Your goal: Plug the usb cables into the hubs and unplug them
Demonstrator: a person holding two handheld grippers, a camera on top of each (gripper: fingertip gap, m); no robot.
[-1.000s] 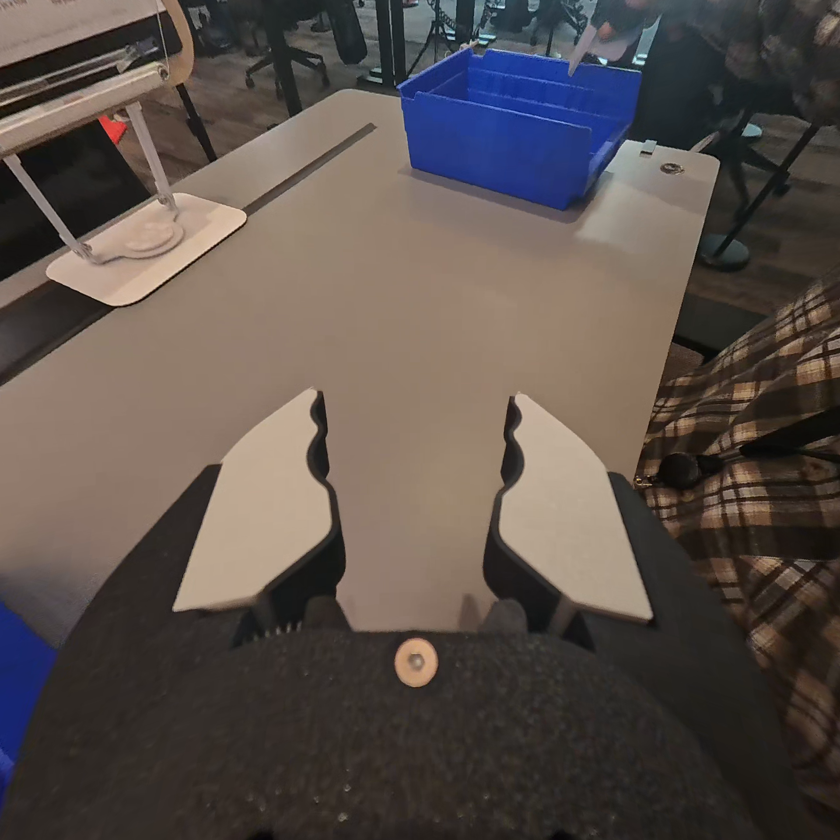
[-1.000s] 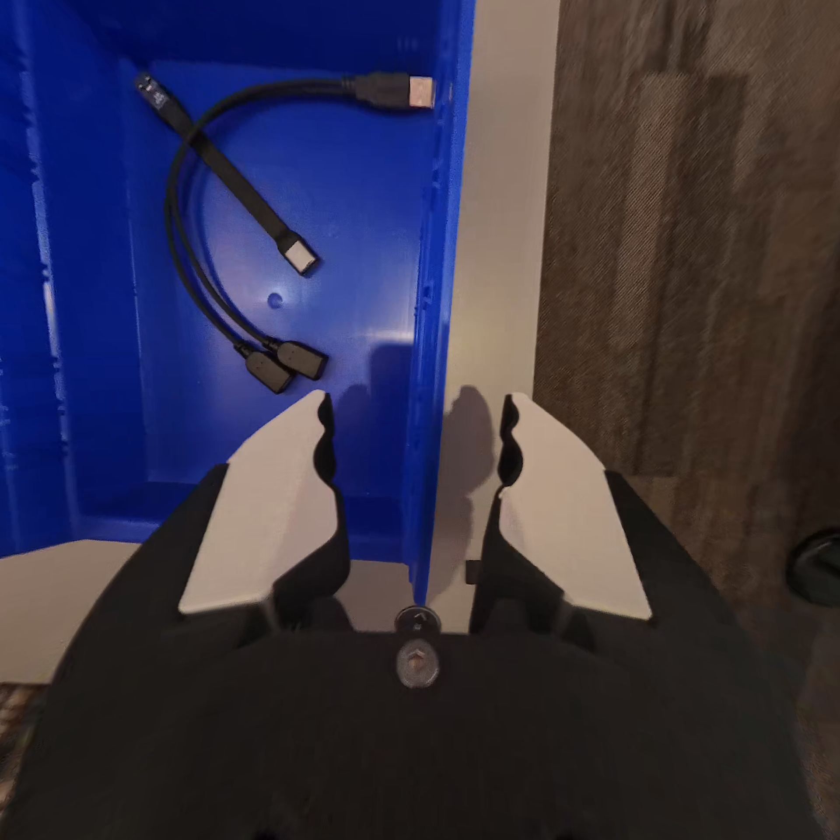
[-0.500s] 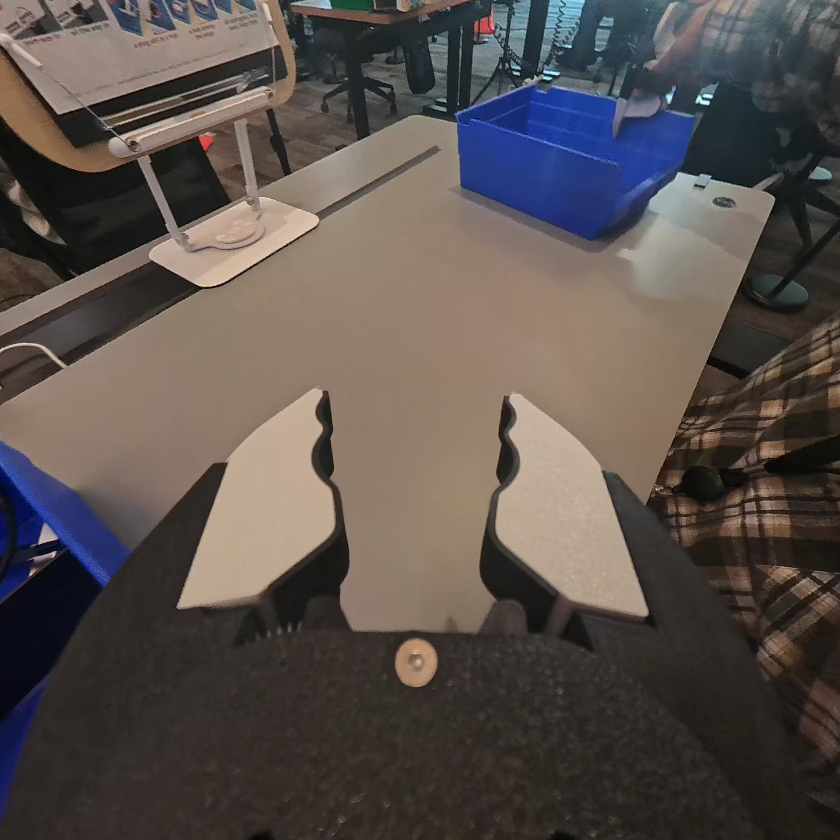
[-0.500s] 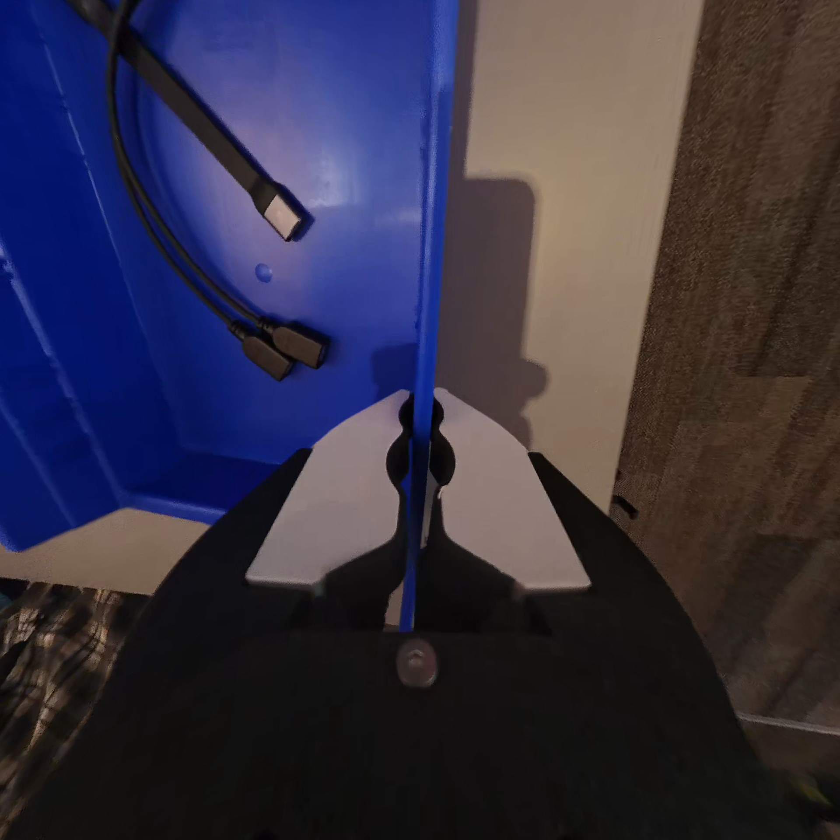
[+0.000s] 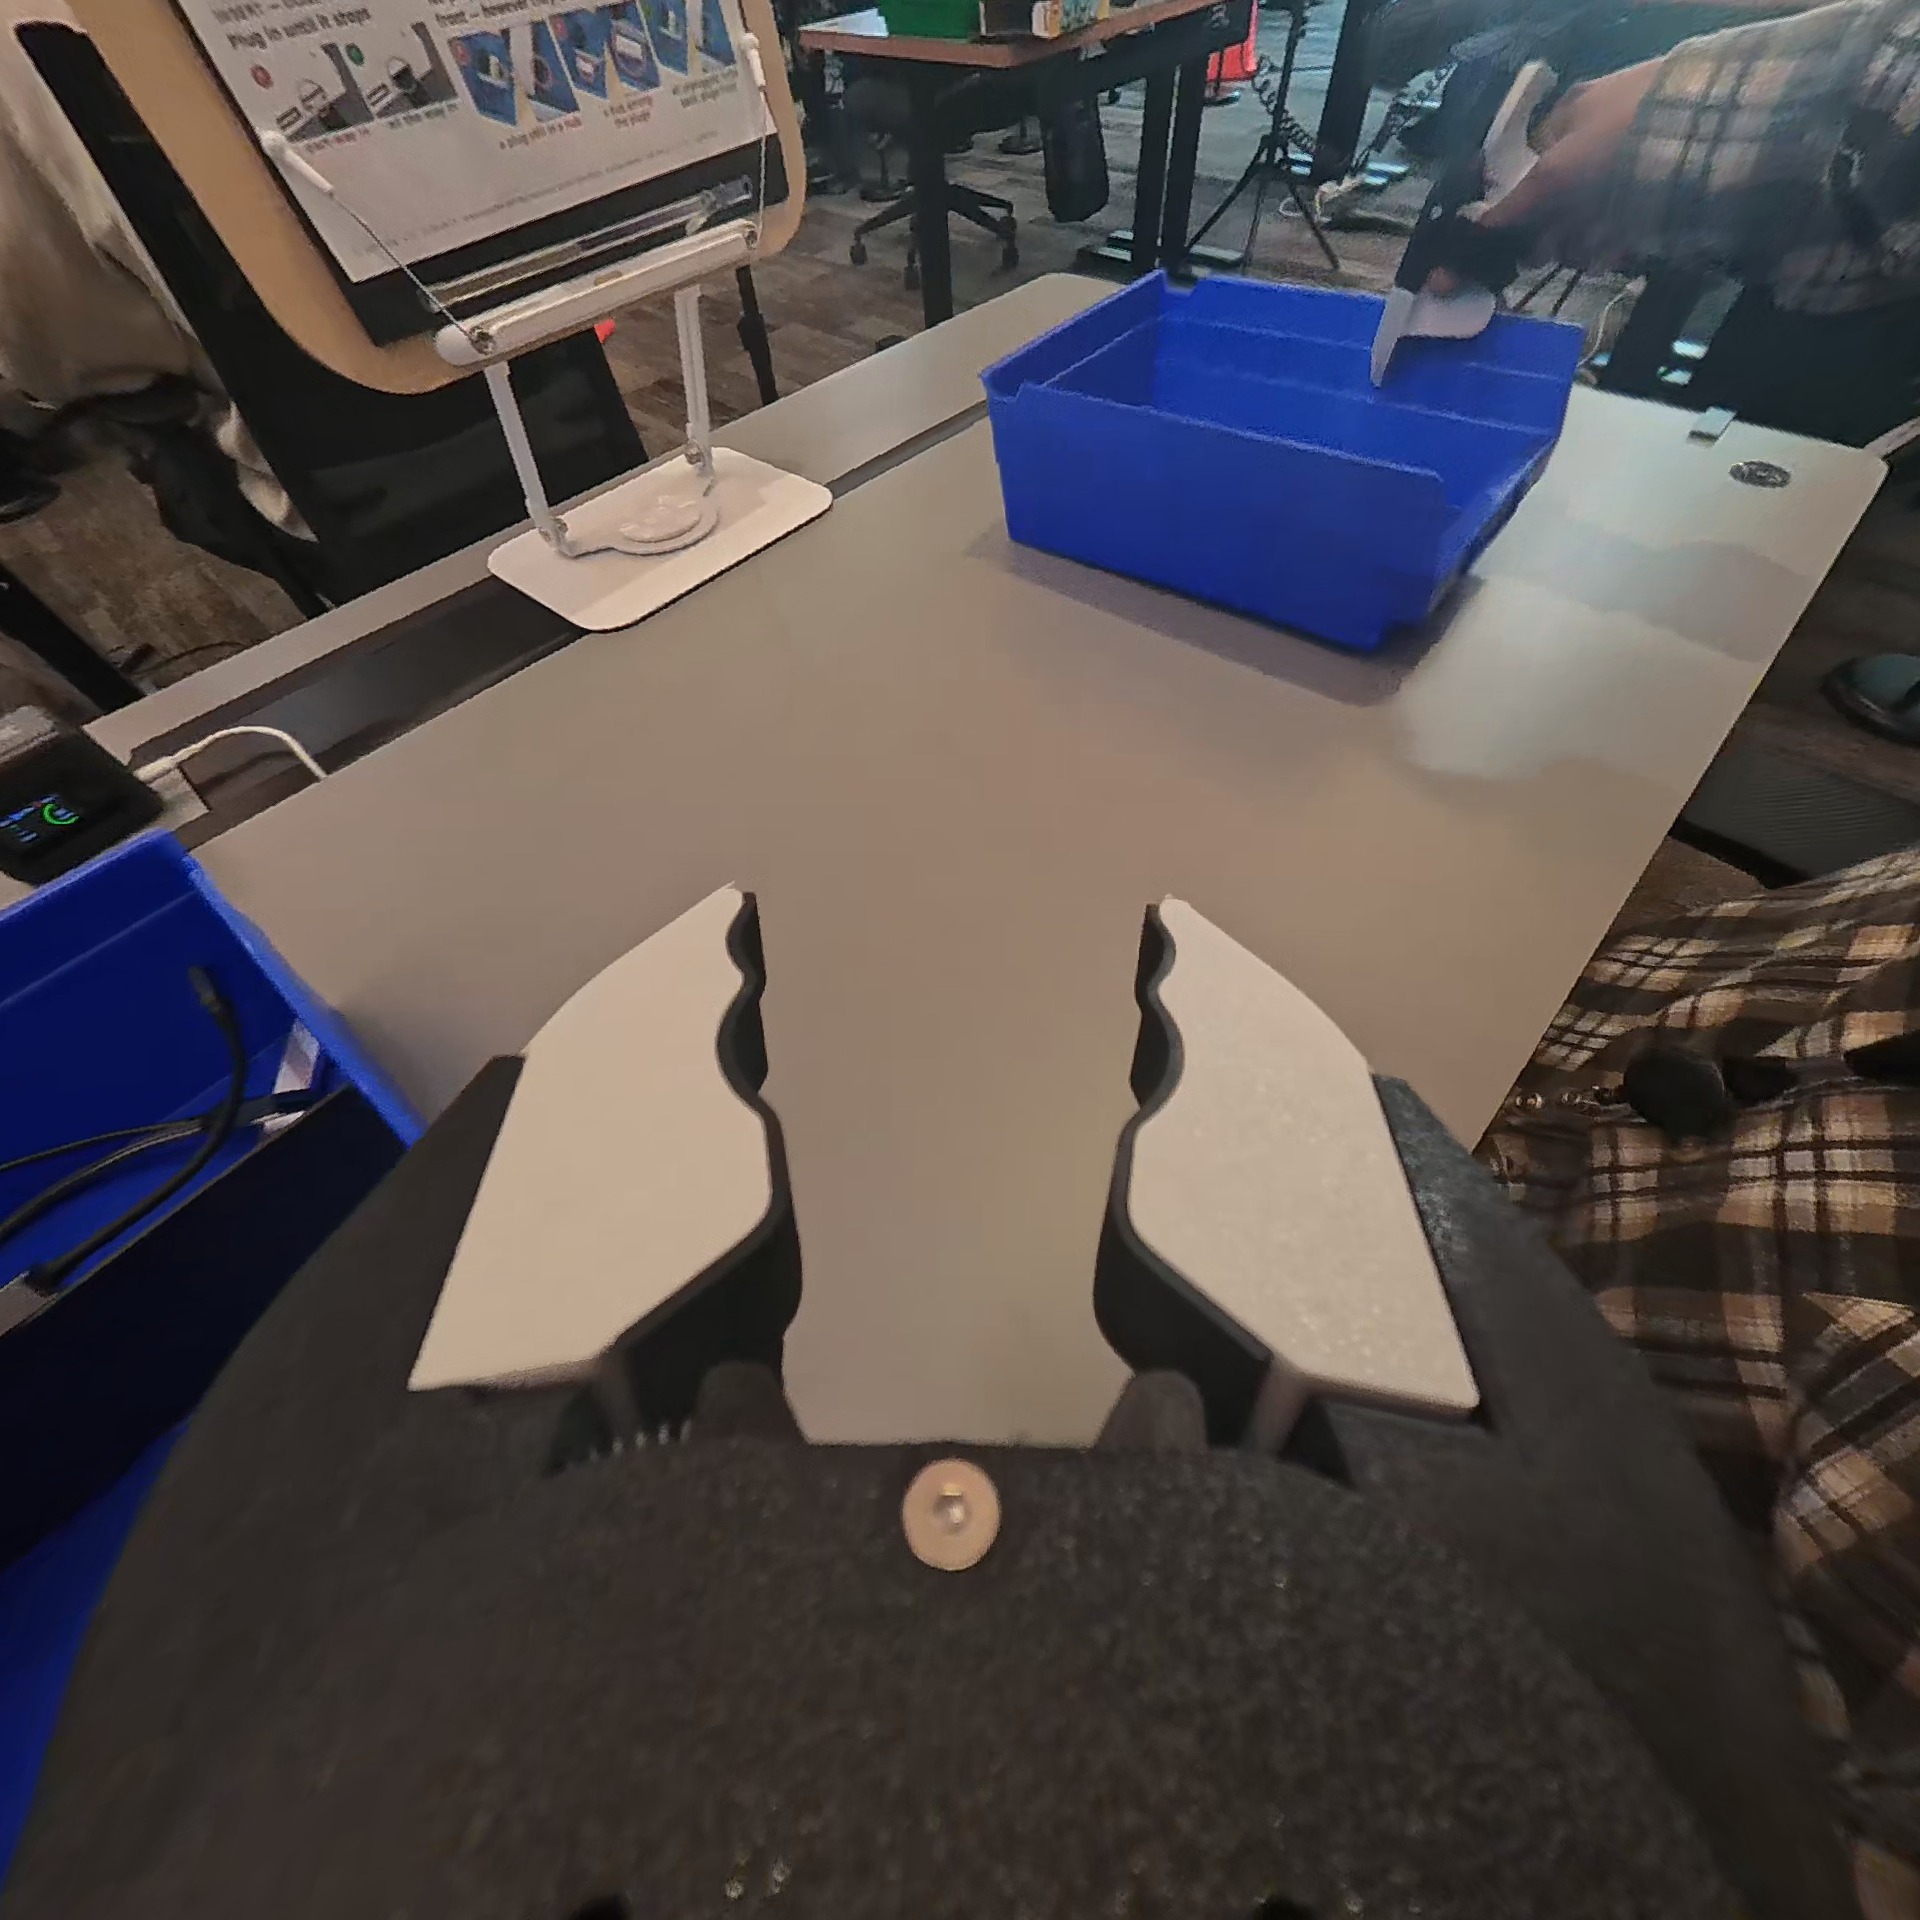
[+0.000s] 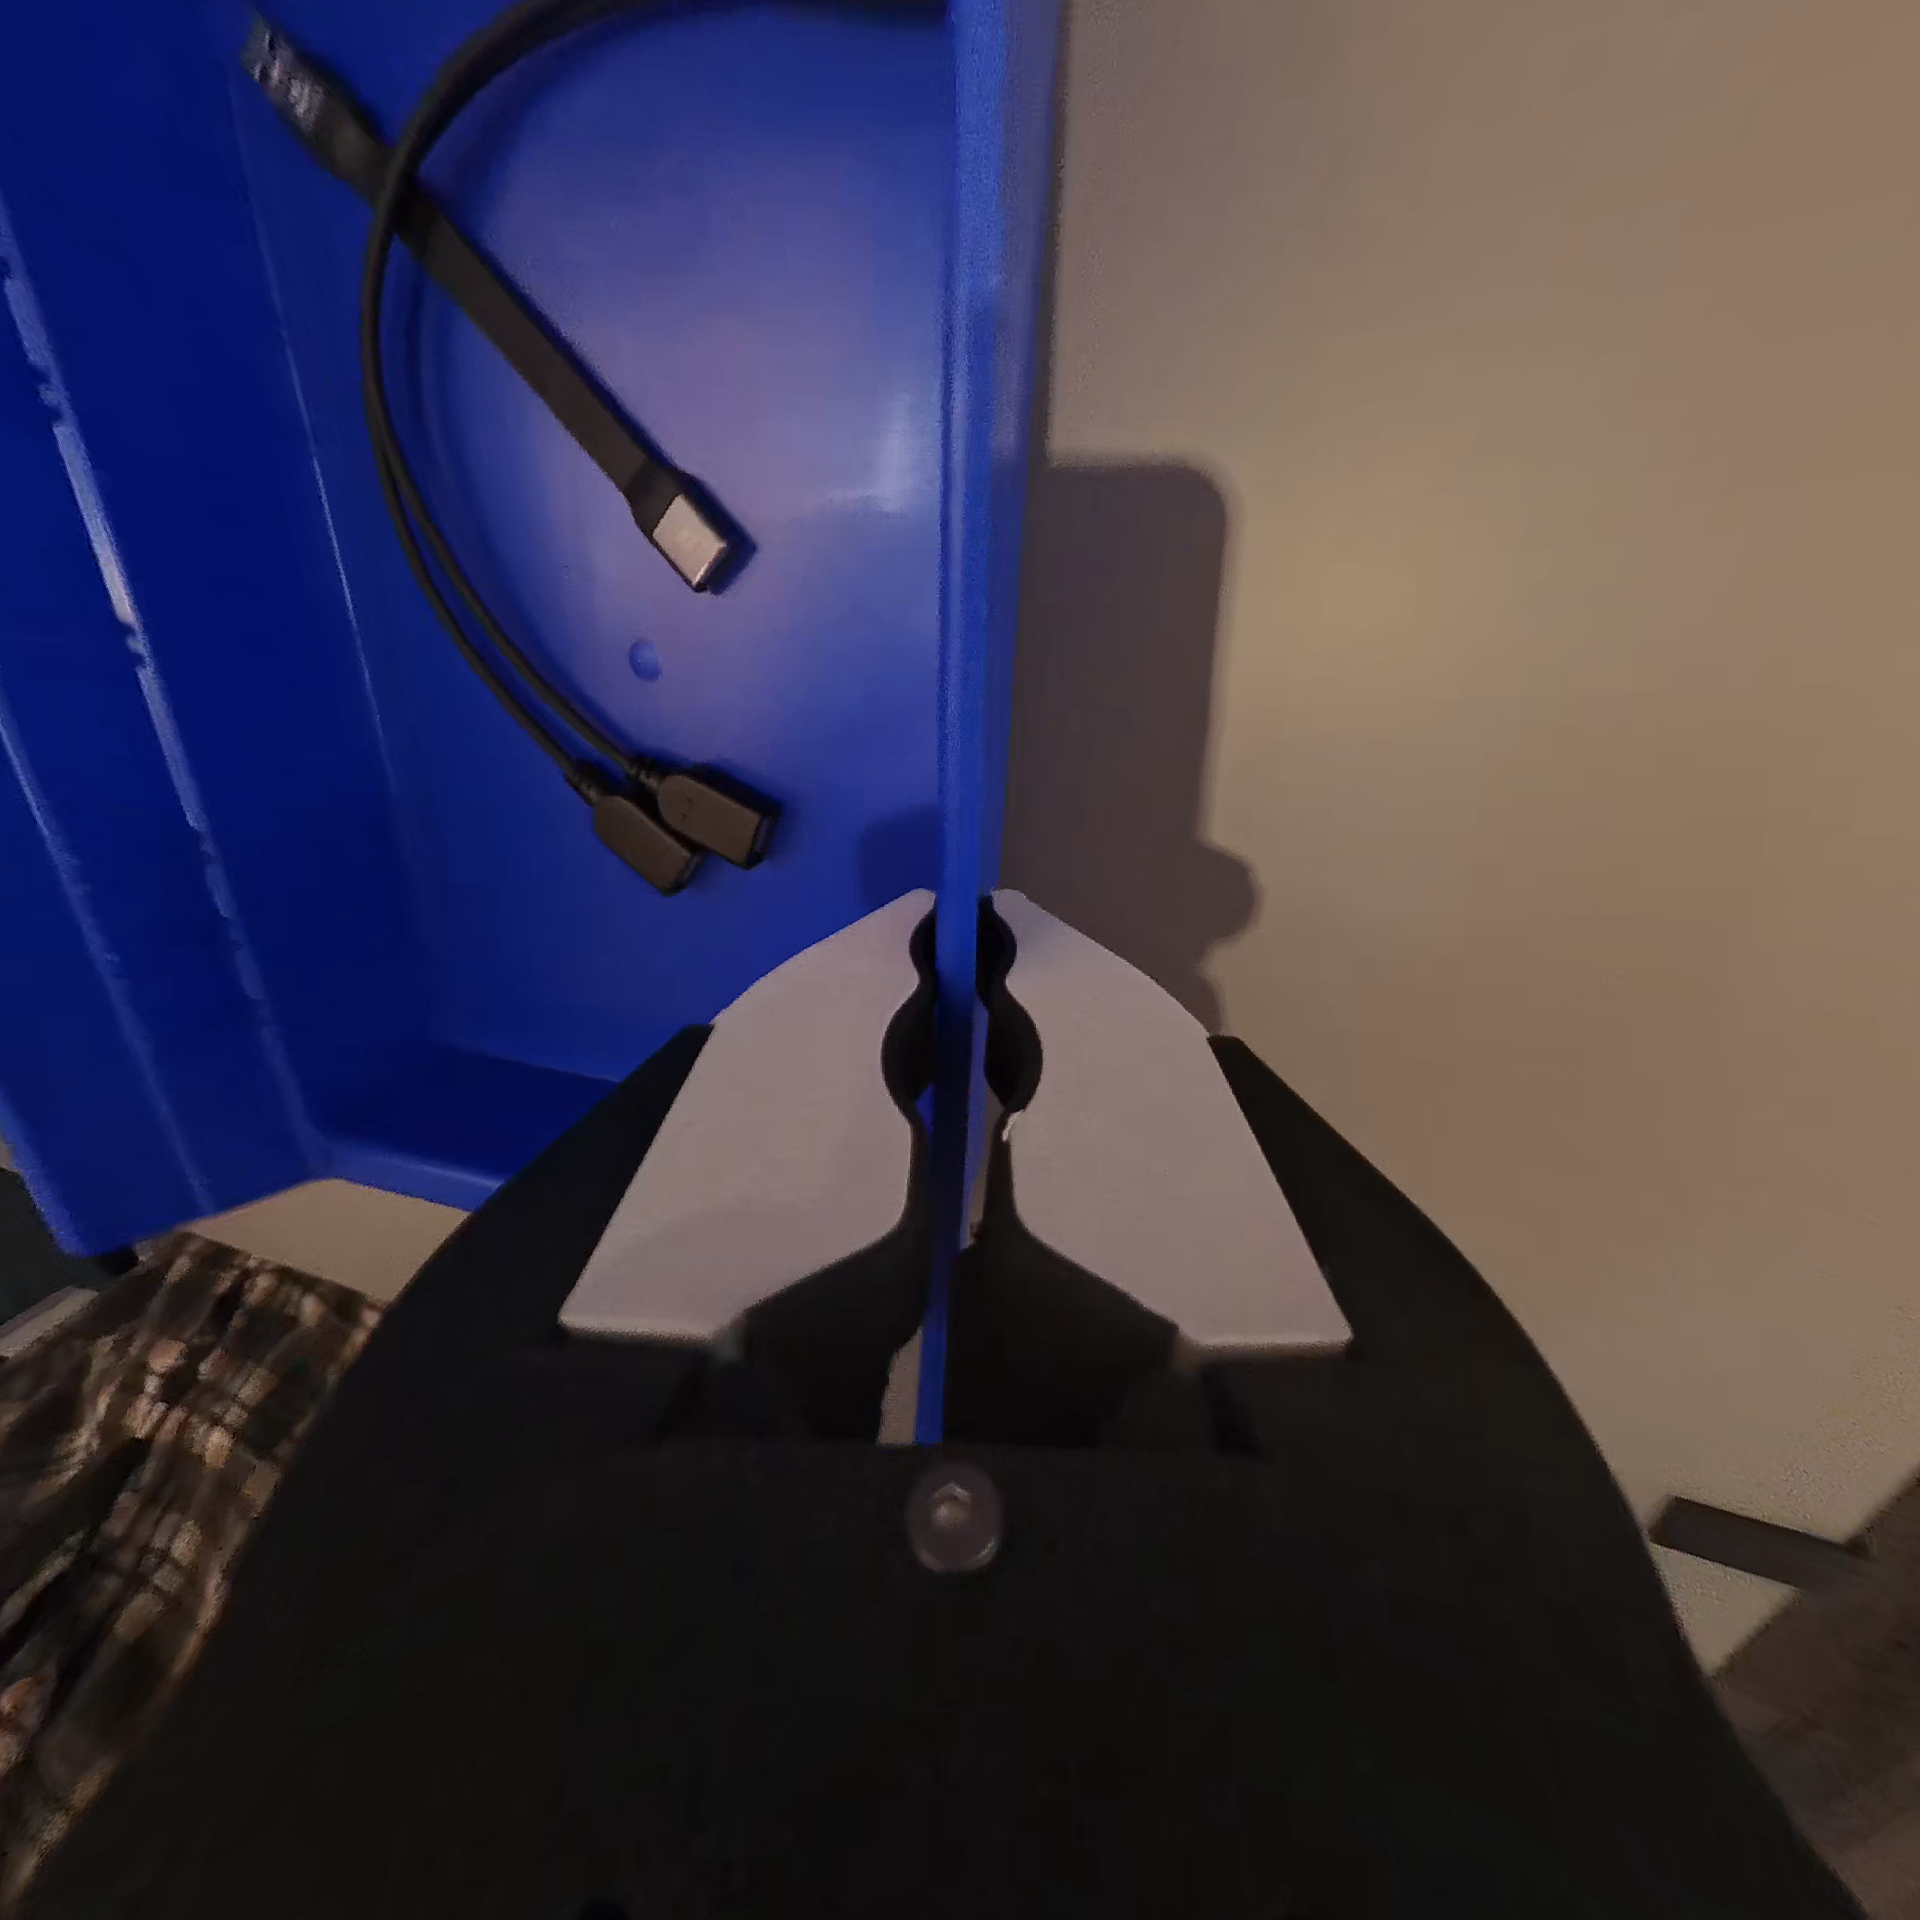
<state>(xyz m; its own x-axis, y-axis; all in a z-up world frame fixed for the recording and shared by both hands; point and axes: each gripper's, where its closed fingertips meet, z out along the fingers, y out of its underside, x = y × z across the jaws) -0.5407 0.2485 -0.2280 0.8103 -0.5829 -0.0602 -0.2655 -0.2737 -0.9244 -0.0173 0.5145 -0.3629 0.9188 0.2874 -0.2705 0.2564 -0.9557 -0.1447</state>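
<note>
usb cables (image 6: 499,582) lie in blue bin (image 6: 971,520) on grey table (image 5: 935,748).

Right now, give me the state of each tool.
Left tool: open, holding nothing, over the grey table.
Right tool: closed on the blue bin's side wall.

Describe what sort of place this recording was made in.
Probably an office or lab set up for data collection: a grey desk with blue bins, an instruction sheet on a stand, and more desks, office chairs and tripods behind. The right hand-held gripper grips a bin wall.
</note>
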